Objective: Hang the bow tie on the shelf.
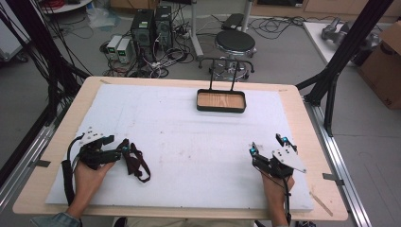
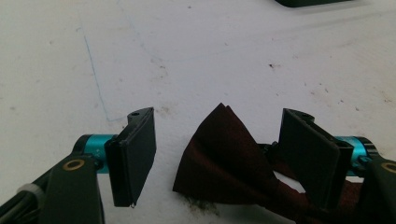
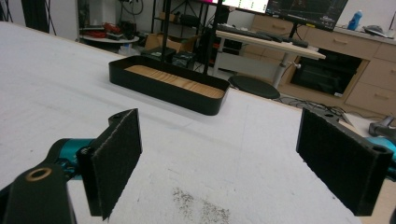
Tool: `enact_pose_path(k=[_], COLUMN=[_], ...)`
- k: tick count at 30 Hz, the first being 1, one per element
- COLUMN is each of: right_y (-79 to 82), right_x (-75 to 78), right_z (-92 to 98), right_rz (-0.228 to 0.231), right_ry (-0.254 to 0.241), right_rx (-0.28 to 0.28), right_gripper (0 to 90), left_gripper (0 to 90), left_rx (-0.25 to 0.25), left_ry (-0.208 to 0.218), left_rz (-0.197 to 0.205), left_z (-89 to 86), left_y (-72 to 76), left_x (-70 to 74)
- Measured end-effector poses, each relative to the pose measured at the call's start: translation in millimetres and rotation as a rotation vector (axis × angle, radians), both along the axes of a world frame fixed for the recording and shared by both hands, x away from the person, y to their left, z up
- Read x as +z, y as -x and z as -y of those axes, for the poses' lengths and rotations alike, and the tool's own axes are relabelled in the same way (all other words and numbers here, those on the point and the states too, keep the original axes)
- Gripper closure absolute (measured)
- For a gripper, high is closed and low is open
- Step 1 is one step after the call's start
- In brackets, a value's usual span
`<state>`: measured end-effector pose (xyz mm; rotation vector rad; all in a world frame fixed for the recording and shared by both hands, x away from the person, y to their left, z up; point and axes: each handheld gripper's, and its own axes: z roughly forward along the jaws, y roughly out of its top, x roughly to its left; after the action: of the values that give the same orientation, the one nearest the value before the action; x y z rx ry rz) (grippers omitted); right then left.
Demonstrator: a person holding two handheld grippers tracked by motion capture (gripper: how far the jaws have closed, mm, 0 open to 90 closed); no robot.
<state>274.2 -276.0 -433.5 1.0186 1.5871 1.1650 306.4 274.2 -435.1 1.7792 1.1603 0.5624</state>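
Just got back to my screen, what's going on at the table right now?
A person holds a claw in each hand over the white mat. The left claw is open around a dark red bow tie lying on the mat, with one pad close against the fabric and a gap at the other. The right claw is open and holds nothing. A wood-bottomed black tray sits at the far side.

Grey floor (image 1: pixel 283 56) beyond far table edge. Two black computer towers (image 1: pixel 152 26) far left amid tangled cables (image 1: pixel 161 59). Round black stool (image 1: pixel 235 41) far centre. Cardboard box (image 1: pixel 385 66) far right. Black frame struts (image 1: pixel 347 42) at right. Wooden desk (image 3: pixel 268 41) with cabinets (image 3: pixel 369 79) behind.
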Motion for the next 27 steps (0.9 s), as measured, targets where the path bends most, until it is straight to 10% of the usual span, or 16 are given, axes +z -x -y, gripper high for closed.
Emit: enact_pose_path(k=[19, 27], right_y=[-0.3, -0.1], right_x=[0.0, -0.3], right_z=[-2.0, -2.8], right_rz=[0.008, -0.002], right_ry=[0.031, 0.03], right_rx=[-0.005, -0.009], right_gripper=[13.4, 13.4], left_gripper=[44.6, 68.4], left_rx=[0.012, 0.005], left_ry=[-0.114, -0.162], left_rz=[-0.069, -0.054], left_z=[21.7, 30.6], left_y=[4.9, 9.4], left_x=[-10.2, -7.9])
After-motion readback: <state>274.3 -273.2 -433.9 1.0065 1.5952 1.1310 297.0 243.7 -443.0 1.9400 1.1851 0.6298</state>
